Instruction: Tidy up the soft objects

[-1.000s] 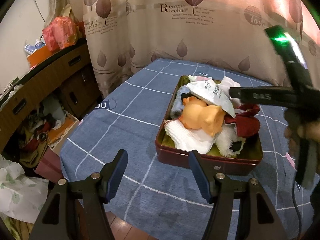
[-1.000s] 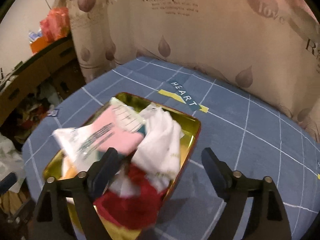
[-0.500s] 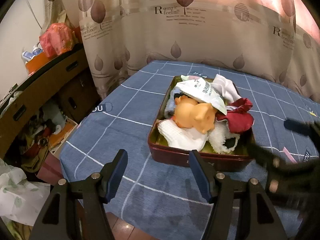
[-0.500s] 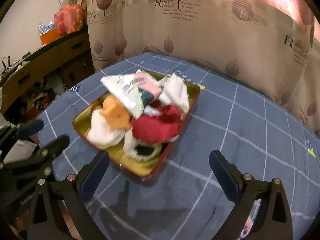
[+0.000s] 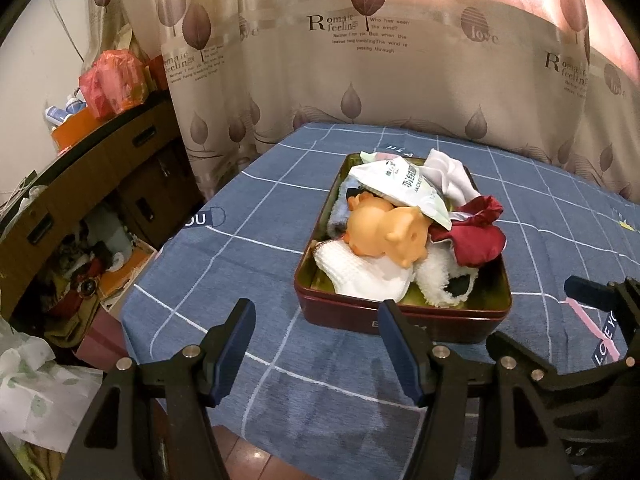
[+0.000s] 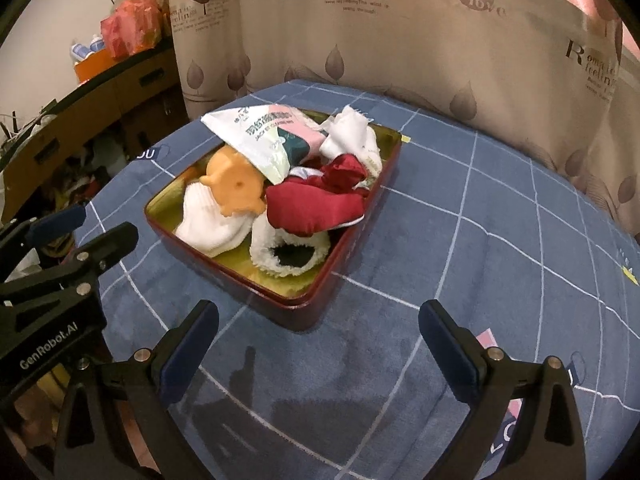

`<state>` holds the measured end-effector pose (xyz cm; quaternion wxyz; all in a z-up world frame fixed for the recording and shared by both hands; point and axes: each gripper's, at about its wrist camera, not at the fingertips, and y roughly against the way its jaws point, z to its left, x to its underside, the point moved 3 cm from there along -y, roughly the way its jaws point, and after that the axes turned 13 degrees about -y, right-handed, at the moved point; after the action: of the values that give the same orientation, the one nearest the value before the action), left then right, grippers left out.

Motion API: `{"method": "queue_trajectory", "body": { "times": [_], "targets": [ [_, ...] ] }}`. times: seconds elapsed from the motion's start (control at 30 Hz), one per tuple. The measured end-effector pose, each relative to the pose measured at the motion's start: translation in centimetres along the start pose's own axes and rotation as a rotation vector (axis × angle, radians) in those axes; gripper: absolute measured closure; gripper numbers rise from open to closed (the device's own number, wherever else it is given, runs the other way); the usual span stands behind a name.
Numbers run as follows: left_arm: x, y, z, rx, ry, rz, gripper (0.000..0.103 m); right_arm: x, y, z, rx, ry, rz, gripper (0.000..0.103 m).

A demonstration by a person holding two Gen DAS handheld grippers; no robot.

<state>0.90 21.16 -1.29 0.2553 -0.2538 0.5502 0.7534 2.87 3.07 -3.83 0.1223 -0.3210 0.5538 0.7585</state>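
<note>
A dark red tin tray (image 5: 400,318) (image 6: 304,312) with a gold inside sits on the blue checked tablecloth. It holds an orange rubber pig (image 5: 384,234) (image 6: 236,188), a white plastic packet (image 5: 404,188) (image 6: 260,136), a dark red cloth (image 5: 476,236) (image 6: 316,204), white cloths (image 5: 360,276) (image 6: 212,224) and a fluffy white sock (image 5: 440,284) (image 6: 288,256). My left gripper (image 5: 316,344) is open and empty, in front of the tray. My right gripper (image 6: 320,344) is open and empty, near the tray's front corner; it also shows in the left wrist view (image 5: 560,320).
A leaf-print curtain (image 5: 380,60) hangs behind the table. A brown cabinet (image 5: 100,176) with clutter and a red bag (image 5: 112,84) stands at the left. The table's near edge (image 5: 248,440) drops to the floor. White plastic bags (image 5: 36,392) lie on the floor.
My right gripper has pulled back from above the tray, away from the packet, and come down low to the front right. The left gripper has stayed almost still.
</note>
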Motion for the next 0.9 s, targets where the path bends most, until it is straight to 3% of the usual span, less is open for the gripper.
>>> {"method": "queue_trajectory", "body": {
  "times": [0.9],
  "targets": [
    [0.1,0.2,0.3,-0.005,-0.008,0.000,0.038,1.0,-0.7,1.3,-0.003,0.037,0.033,0.004]
  ]
}}
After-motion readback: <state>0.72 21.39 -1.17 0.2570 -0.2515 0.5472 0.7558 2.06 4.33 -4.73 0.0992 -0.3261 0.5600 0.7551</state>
